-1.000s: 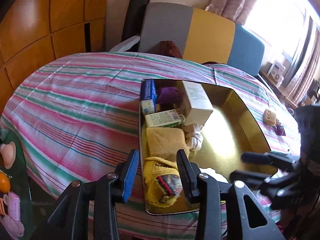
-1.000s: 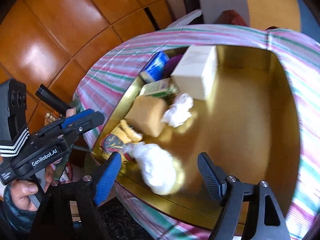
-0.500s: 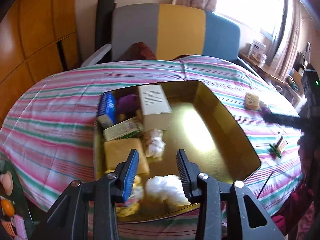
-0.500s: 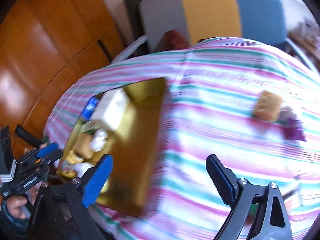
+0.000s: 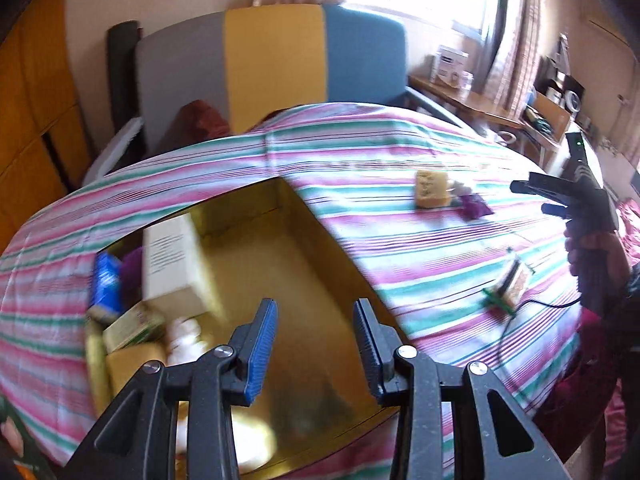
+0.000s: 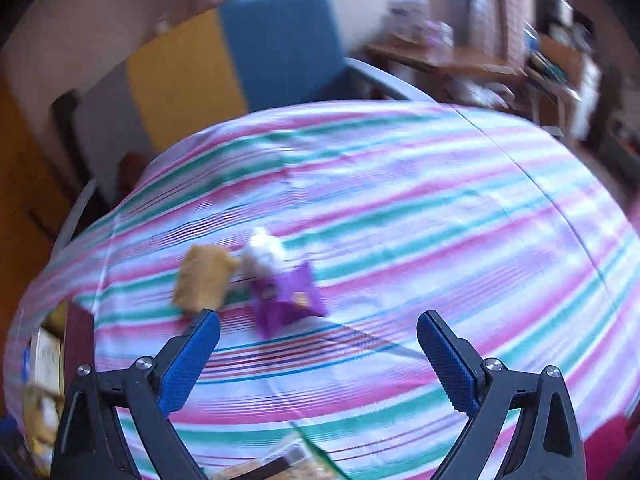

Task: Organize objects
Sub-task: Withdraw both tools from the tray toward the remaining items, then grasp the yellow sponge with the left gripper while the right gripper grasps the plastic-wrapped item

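A gold tray (image 5: 320, 248) sits on the striped tablecloth (image 5: 400, 160) and holds a white box (image 5: 172, 260), a blue pack (image 5: 106, 280), a green carton (image 5: 136, 330) and white wads. My left gripper (image 5: 314, 340) is open and empty above the tray's near end. Loose on the cloth lie a tan sponge-like block (image 6: 200, 280), a white wad (image 6: 262, 254) and a purple packet (image 6: 286, 300). My right gripper (image 6: 318, 360) is open and empty just in front of them. A small green-edged packet (image 5: 508, 282) lies near the right edge.
A grey, yellow and blue chair (image 5: 272, 60) stands behind the table. Wooden cabinets (image 5: 24, 120) are at the left, a cluttered desk (image 5: 480, 104) and window at the right. A black cable (image 5: 532, 304) trails over the cloth's right edge.
Both grippers have swung right, away from the tray's filled end. The right gripper now faces the loose block, wad and purple packet. Both stay open and empty.
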